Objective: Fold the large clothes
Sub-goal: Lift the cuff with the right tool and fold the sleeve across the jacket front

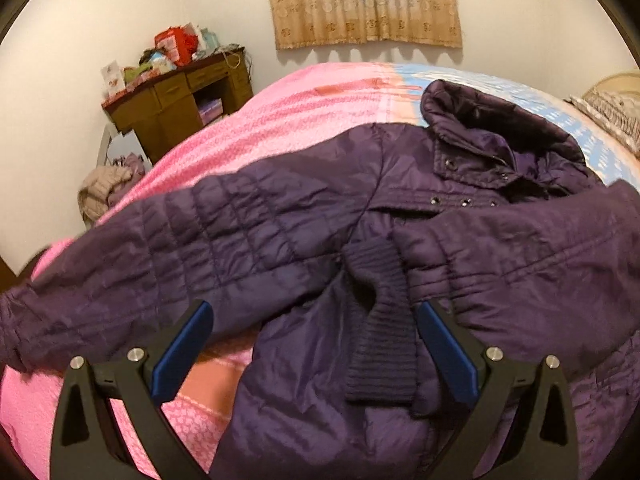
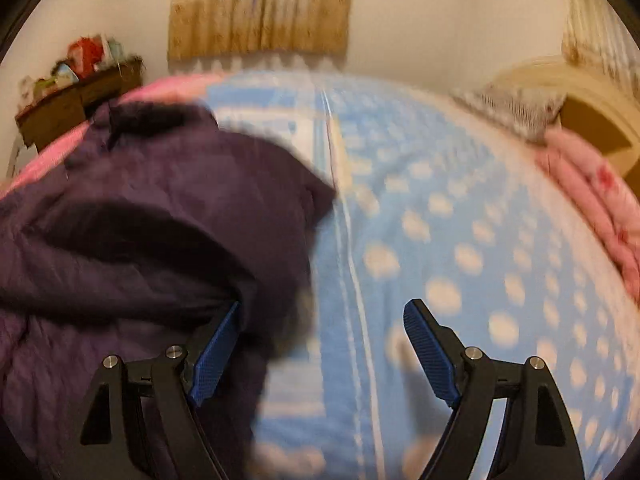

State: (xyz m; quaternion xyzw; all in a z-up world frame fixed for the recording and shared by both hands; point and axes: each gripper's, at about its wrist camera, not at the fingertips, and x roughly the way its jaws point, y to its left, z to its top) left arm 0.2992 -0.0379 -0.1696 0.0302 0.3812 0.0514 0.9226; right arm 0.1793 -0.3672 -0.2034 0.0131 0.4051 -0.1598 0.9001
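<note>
Bedroom, pale walls, patterned curtain (image 1: 366, 4) at the top centre of the left wrist view, cluttered wooden desk (image 1: 180, 100) at upper left. Working surface: a bed (image 1: 288, 108) under a cover that is pink on the left and blue with pale dots (image 2: 460, 240) on the right. Item for folding: one purple quilted jacket (image 1: 280, 216), laid front-up, collar and hood toward the upper right of the left wrist view, its long axis running from there down to the bottom centre of the frame. One sleeve stretches out to the left edge; the other is folded in across the chest from the right, its ribbed cuff (image 1: 380, 320) lying at centre. Your left gripper (image 1: 316, 320) stands wide open and holds nothing; the ribbed cuff lies directly between its blue pads, which do not press on it. Your right gripper (image 2: 320, 320) is also wide open and empty; its view is blurred, with the jacket's edge bulking up at the left, against or just beside the left pad, and bare blue cover ahead. Judgement: the outstretched left sleeve looks like the next part to bring in, and your left hand is nearer it. Open room: plenty of bare cover on the pink side and the blue side; a pillow (image 2: 516, 108) sits well apart at upper right.
</note>
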